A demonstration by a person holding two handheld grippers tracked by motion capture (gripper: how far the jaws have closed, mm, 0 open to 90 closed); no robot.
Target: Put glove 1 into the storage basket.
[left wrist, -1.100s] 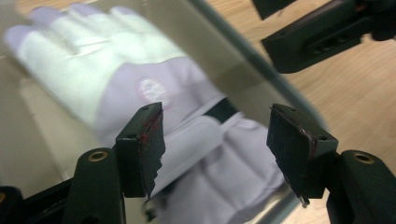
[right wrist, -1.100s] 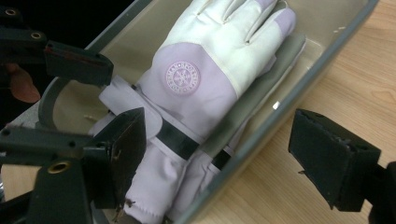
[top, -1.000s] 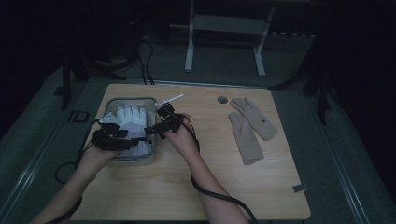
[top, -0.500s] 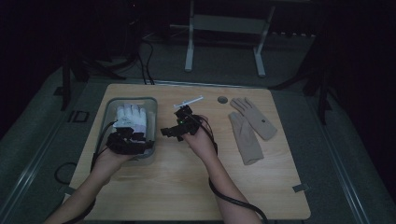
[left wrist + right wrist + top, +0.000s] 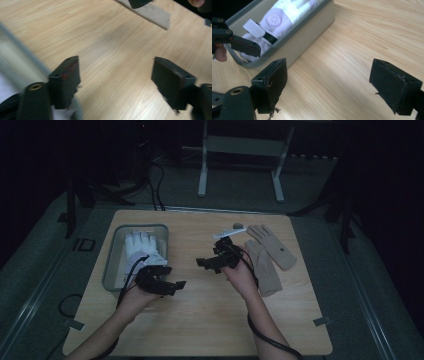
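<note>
The left gripper (image 5: 172,285) hung low over the counter (image 5: 200,320), just off the near right corner of the grey bin (image 5: 112,265). In the left gripper view its fingers (image 5: 66,77) stood wide apart with bare wood between them; they had just been opening, and they held nothing. The bin's rim (image 5: 22,57) ran past the left finger, blurred.

Inside the bin lay the white glove (image 5: 140,251), flat, fingers pointing away from the person, cuff toward the near end. In the right gripper view the glove (image 5: 279,18) showed its round logo and a strap at the cuff, sitting below the bin's wall (image 5: 312,32).

The right gripper (image 5: 210,264) was out over the middle of the counter, well apart from the bin, pointing back toward it. Its fingers (image 5: 270,82) were spread wide too, having just been opening, with only wood grain between them.

To the right of that hand lay two tan gloves (image 5: 272,255) side by side, flat on the counter, the nearer one just beside the right wrist. A small dark round object (image 5: 238,225) sat by the far edge near them.
</note>
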